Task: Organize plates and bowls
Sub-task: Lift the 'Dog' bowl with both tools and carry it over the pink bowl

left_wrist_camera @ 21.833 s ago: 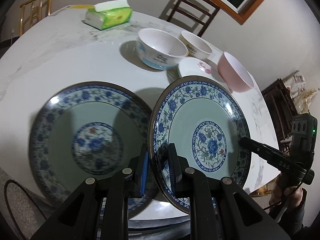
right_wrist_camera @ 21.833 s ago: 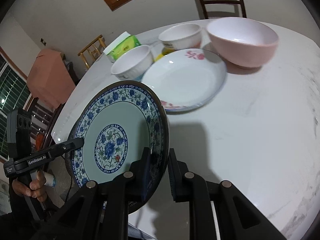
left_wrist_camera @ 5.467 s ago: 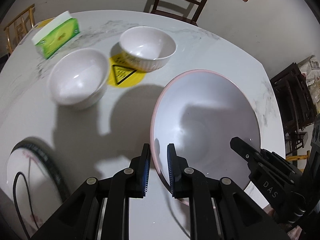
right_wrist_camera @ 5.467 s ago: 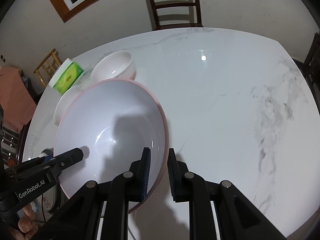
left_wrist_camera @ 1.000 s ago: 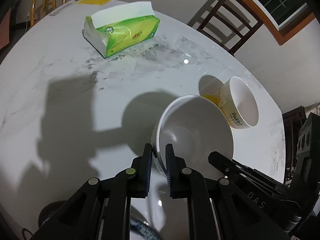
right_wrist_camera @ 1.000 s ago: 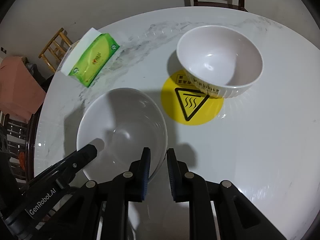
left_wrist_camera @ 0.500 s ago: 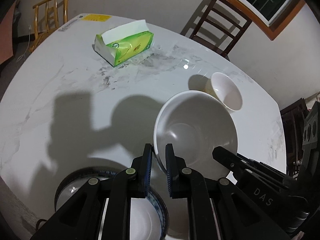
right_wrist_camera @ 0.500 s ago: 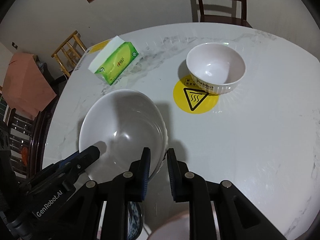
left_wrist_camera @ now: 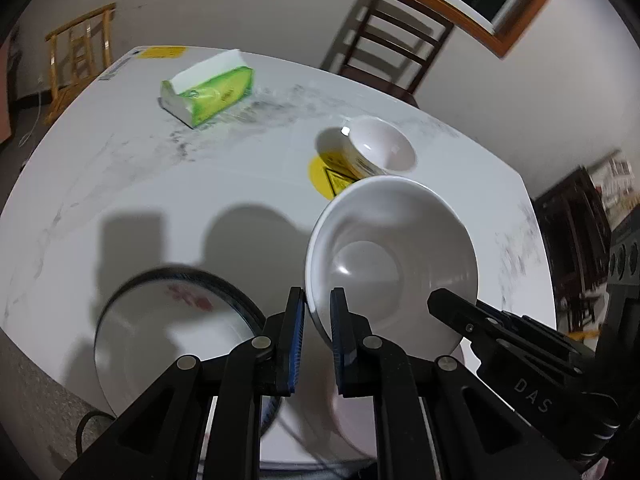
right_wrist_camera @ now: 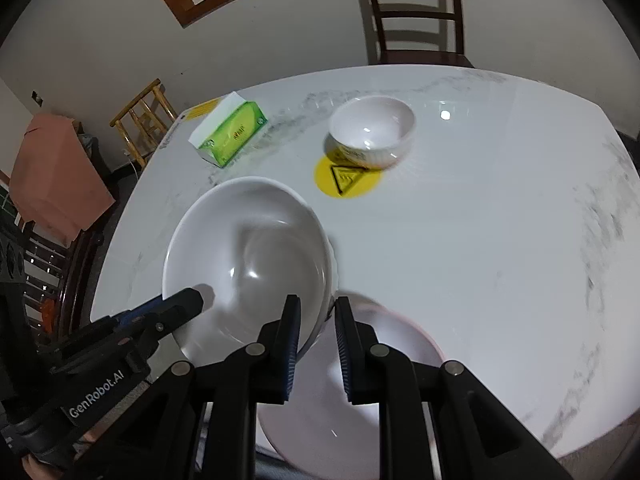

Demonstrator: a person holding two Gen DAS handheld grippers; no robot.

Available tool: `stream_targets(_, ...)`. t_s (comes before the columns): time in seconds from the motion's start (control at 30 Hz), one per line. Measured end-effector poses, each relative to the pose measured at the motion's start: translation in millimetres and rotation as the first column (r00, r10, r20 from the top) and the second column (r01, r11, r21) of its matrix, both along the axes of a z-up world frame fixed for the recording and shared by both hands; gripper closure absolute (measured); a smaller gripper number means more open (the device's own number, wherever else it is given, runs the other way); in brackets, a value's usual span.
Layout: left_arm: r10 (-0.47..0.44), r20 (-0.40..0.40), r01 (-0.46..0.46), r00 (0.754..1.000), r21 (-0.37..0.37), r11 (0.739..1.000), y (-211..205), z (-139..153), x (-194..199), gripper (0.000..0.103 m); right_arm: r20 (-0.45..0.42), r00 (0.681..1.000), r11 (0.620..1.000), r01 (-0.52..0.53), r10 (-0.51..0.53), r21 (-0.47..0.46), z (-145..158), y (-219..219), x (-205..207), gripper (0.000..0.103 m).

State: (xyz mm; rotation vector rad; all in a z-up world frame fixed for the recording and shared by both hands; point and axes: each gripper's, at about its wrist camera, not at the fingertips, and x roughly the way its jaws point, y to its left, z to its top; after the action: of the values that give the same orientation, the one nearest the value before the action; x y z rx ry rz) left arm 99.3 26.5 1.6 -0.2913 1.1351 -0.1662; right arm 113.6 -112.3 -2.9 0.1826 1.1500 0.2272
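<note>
A plain white bowl (left_wrist_camera: 392, 264) hangs tilted above the table, held by both grippers at opposite sides of its rim. My left gripper (left_wrist_camera: 317, 300) is shut on the near-left rim, and its fingers (right_wrist_camera: 188, 302) show in the right wrist view. My right gripper (right_wrist_camera: 318, 308) is shut on the white bowl (right_wrist_camera: 248, 252) at the opposite rim. Under the held bowl, near the table's front edge, sits a larger pink bowl (right_wrist_camera: 416, 338). A smaller white bowl (right_wrist_camera: 372, 132) stands farther back, beside a yellow sticker (right_wrist_camera: 348, 182).
A stack of plates (left_wrist_camera: 168, 328), a white flowered one on top, lies at the front left. A green tissue box (left_wrist_camera: 208, 92) rests at the far left of the marble table (right_wrist_camera: 480, 240). A dark chair (right_wrist_camera: 416, 12) stands behind the table.
Both grippers have carried the white bowl up and back toward the front edge. The plate stack and the pink bowl have come into view beneath it, and the small bowl is now farther away.
</note>
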Motion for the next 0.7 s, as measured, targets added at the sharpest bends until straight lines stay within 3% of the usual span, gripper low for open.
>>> stream_targets(0.3, -0.086, -0.04, 0.087, 0.995, 0.018, 0.996, -39.3, -13.0, -35.3, 0.093, -0.042, 0.999, 0.999, 0.034, -0.034, -0.012, -15.6, -35.4, -42.0, 0.084)
stream_targets(0.7, -0.117, -0.127, 0.127, 0.985, 0.073, 0.989, -61.3, -48.0, -46.2, 0.093, -0.131, 0.991, 0.999, 0.031, -0.032, -0.012, -52.7, -49.3, -51.1, 0.084)
